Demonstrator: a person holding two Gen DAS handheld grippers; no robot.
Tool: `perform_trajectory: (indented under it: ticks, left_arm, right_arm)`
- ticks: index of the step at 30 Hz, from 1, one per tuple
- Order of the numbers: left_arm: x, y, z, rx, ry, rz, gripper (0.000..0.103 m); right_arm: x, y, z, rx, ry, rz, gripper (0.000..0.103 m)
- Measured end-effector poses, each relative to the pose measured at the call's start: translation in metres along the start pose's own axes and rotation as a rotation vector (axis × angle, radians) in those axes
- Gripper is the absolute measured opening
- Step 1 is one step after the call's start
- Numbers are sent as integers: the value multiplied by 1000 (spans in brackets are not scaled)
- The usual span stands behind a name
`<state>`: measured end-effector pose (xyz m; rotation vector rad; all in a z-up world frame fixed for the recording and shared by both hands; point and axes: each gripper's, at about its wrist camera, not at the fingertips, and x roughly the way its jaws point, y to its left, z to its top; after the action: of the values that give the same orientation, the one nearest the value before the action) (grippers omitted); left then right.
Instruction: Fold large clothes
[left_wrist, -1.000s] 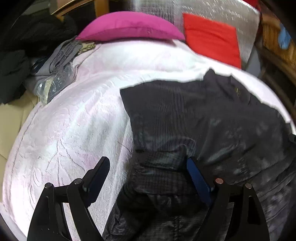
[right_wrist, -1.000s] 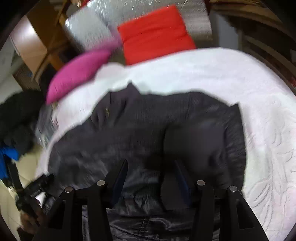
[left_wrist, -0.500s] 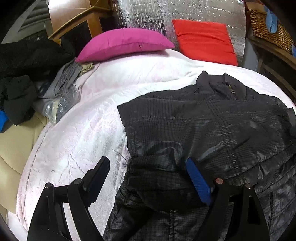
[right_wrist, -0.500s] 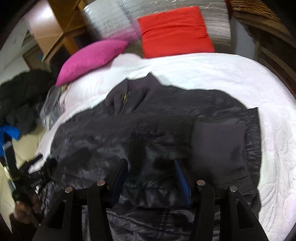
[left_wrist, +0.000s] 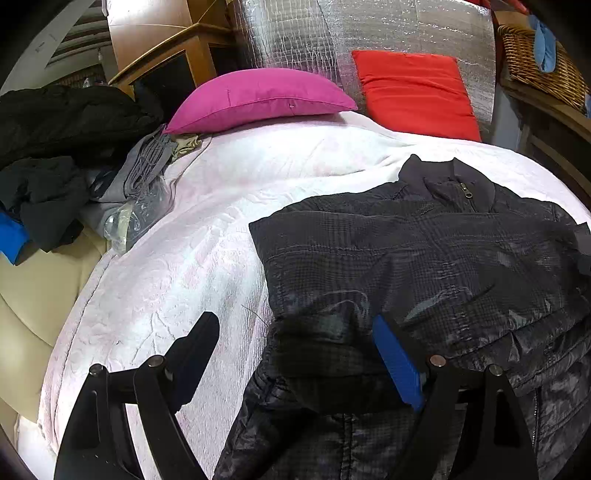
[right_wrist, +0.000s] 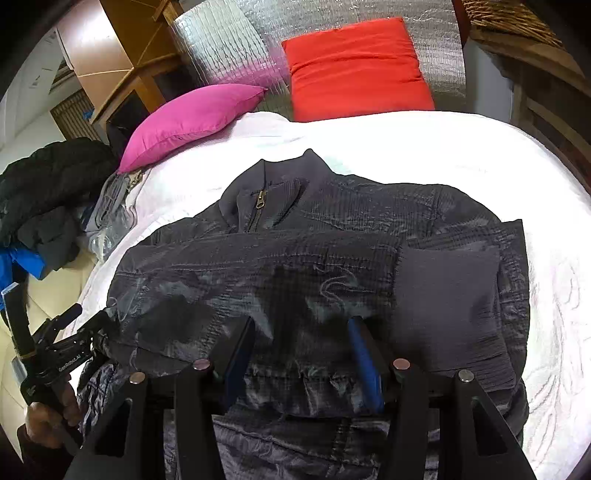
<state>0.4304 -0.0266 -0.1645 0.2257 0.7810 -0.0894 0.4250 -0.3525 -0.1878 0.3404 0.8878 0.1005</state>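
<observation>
A dark quilted jacket (left_wrist: 424, 266) lies on the white bedspread (left_wrist: 177, 280), collar and brass zip pull away from me, both sleeves folded across the body. It also shows in the right wrist view (right_wrist: 314, 266), with a grey cuff (right_wrist: 447, 295) on its right side. My left gripper (left_wrist: 295, 350) is open just above the jacket's left edge near the hem; its fingers hold nothing. My right gripper (right_wrist: 301, 350) is open over the lower middle of the jacket. The left gripper (right_wrist: 74, 343) shows at the jacket's left edge in the right wrist view.
A magenta pillow (left_wrist: 258, 99) and a red cushion (left_wrist: 413, 92) lie at the head of the bed against a silver foil panel (left_wrist: 369, 37). Dark clothes (left_wrist: 55, 147) and grey garments (left_wrist: 147, 166) are piled left. A wicker basket (left_wrist: 539, 59) stands right.
Both cameras have pulled back and steadied, so the collar and more of the jacket show. Both grippers stay open over the jacket.
</observation>
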Motion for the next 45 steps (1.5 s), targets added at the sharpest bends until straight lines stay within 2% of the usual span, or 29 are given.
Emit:
perform_trajectory:
  ticks: [7, 16, 20, 22, 25, 29, 30, 31, 36, 42, 45]
  left_arm:
    - [-3, 2, 0, -4, -6, 7, 86]
    - [-6, 3, 0, 0, -13, 16, 85]
    - [-4, 3, -1, 6, -4, 24, 85]
    - [4, 4, -3, 14, 22, 24, 85]
    - [31, 4, -10, 21, 131, -25, 86]
    - [28, 18, -8, -58, 139, -81, 86]
    - [23, 23, -7, -73, 128, -92, 86]
    - [19, 26, -6, -87, 118, -99, 86]
    - [2, 41, -11, -127, 94, -112, 86]
    - [-27, 62, -33, -136, 53, -99, 86]
    - [-41, 80, -51, -171, 57, -120, 86]
  right_arm:
    - [23, 4, -4, -36, 63, -48, 56]
    - [2, 1, 0, -4, 3, -8, 57]
    - [1, -3, 1, 5, 0, -59, 57]
    - [6, -11, -1, 28, 25, -66, 57]
    - [7, -15, -5, 13, 34, -54, 57]
    - [-17, -20, -11, 36, 6, 2, 58]
    - [-24, -23, -12, 49, -3, 15, 62]
    - [-29, -24, -14, 58, -9, 21, 65]
    - [-59, -48, -30, 124, -35, 37, 65]
    - [-97, -72, -71, 201, -31, 29, 65]
    - [-117, -83, -94, 243, -49, 27, 67]
